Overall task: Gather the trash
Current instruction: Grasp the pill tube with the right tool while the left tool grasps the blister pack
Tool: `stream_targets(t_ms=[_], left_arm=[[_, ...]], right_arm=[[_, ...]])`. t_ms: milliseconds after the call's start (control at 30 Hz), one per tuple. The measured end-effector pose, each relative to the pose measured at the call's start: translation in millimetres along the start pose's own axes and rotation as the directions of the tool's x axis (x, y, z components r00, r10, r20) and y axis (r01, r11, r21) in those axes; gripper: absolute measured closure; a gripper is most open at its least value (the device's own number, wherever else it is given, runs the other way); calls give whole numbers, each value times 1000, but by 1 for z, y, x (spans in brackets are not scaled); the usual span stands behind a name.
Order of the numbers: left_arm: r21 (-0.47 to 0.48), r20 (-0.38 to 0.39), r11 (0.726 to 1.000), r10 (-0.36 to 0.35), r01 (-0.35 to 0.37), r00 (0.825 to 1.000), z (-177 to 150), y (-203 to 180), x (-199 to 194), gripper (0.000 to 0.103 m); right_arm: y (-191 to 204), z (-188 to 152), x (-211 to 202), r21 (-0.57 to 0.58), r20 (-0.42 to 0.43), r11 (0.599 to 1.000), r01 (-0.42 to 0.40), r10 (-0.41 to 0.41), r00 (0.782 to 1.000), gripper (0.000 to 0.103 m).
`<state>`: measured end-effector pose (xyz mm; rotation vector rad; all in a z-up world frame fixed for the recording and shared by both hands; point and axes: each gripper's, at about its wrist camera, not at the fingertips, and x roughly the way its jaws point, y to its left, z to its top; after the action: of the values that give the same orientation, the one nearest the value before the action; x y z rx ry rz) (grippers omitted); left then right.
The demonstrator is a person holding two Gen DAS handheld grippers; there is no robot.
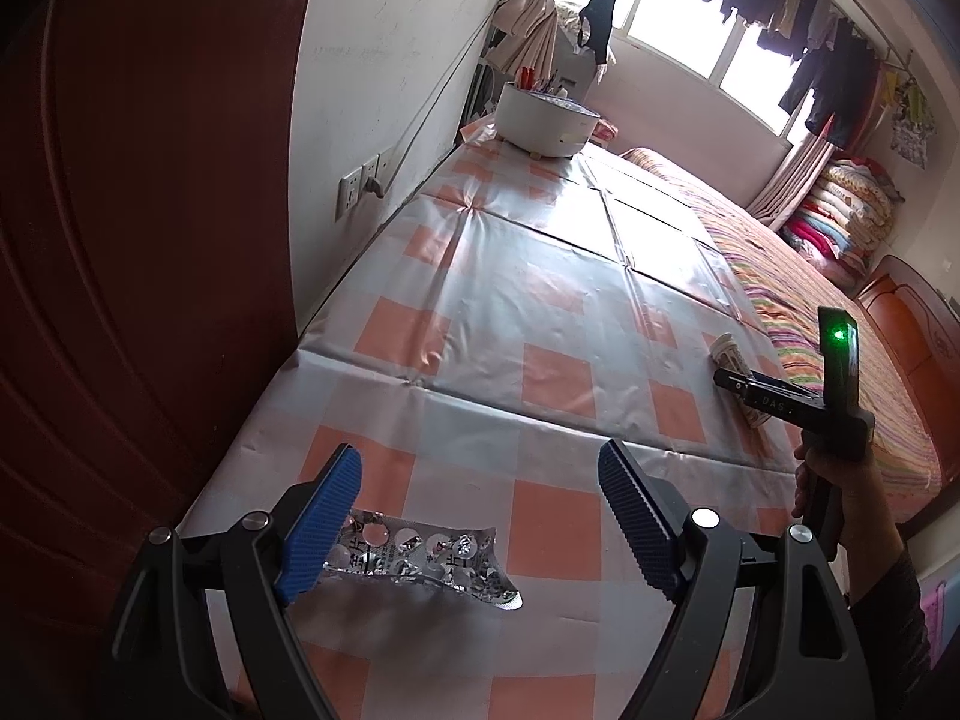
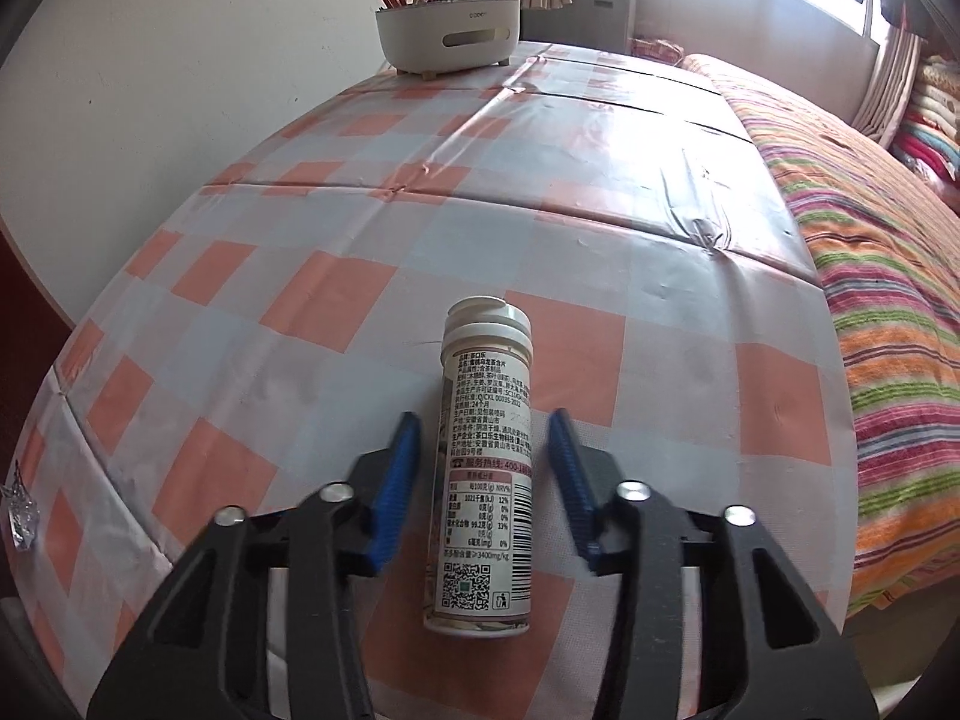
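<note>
The right gripper [image 2: 485,468] points down at a table, its two blue pads standing either side of a white tablet tube [image 2: 485,474] that lies on its side. A narrow gap shows between each pad and the tube, so the jaws are drawn in close around it but not pressing on it. The tube's capped end points away from the camera, and its printed label with a barcode and a square code faces up.

The left gripper [image 1: 480,516] hangs over the near end of the same table with its blue pads spread wide apart and nothing between them. Just beneath and in front of its left pad [image 1: 321,516] lies a crumpled silver blister pack [image 1: 432,564], flat on the cloth.

Only the left wrist view shows the right gripper from outside: a black handle with a green light [image 1: 837,334], held by a hand [image 1: 807,480] in a dark sleeve, with the tube [image 1: 729,351] under its tip near the table's edge on the bed side. The right wrist view catches just a sliver of the blister pack [image 2: 21,510] at its far left edge.

The table [image 2: 300,228] wears a shiny cloth checked in orange, grey and white. At its far end stands a white round container [image 2: 447,36] holding pens. A bed with a striped blanket [image 2: 870,276] runs along the table's right side. The left view alone shows a dark red door [image 1: 120,300], a wall socket [image 1: 360,186] and clothes hanging [image 1: 828,60] by the window.
</note>
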<state>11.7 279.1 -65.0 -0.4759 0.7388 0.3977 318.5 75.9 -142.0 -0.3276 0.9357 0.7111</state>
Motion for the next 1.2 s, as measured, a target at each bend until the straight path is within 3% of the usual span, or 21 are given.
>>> stream_targets(t_ms=[233, 533, 800, 1000, 1200], left_arm=[[5, -13, 1000, 2, -2, 1000, -4, 3, 2, 24], [-37, -40, 999, 7, -9, 999, -10, 18, 4, 24], [-82, -75, 997, 5, -11, 997, -16, 30, 11, 24], [-12, -135, 999, 37, -39, 990, -25, 18, 28, 24], [-6, -140, 999, 51, -52, 989, -23, 15, 36, 24]], right_arm=[[7, -7, -6, 1, 3, 1000, -21, 21, 1000, 75], [29, -18, -35, -7, 42, 994, -108, 109, 993, 75], [57, -33, -79, -40, 104, 978, -205, 208, 973, 75], [66, -45, -95, -48, 125, 961, -271, 275, 953, 75], [68, -48, -103, -58, 137, 950, -306, 311, 940, 75]])
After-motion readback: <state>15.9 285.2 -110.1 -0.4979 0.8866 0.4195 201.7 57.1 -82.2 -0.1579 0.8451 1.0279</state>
